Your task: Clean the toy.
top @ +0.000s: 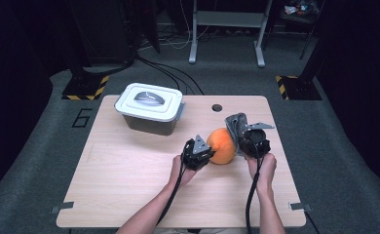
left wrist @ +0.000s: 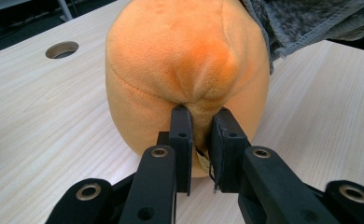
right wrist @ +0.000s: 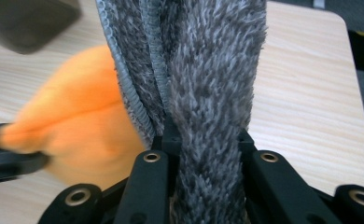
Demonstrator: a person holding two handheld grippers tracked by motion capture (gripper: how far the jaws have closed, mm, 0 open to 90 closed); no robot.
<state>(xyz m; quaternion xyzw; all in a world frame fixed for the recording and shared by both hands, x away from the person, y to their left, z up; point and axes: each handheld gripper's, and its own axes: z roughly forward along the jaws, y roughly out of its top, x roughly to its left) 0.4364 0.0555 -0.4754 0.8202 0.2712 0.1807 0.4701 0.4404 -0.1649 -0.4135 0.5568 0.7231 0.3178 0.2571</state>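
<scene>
Left gripper view has the left gripper (left wrist: 201, 140) pinching a fold of the soft, light orange plush (left wrist: 185, 60) on the table (left wrist: 45, 121), while the right gripper (right wrist: 203, 154) clamps the limp grey cloth (right wrist: 208, 70) beside it.

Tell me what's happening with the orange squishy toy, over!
Left tool shut, pinching orange plush. Right tool shut on grey cloth, up against plush. Lidded bin sits well back, not in the way.

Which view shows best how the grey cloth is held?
The right gripper view: the grey cloth rises folded and bunched straight out of the shut right tongs. The high view shows it small, standing above that hand beside the orange plush. The left gripper view catches one corner of it behind the plush.
</scene>
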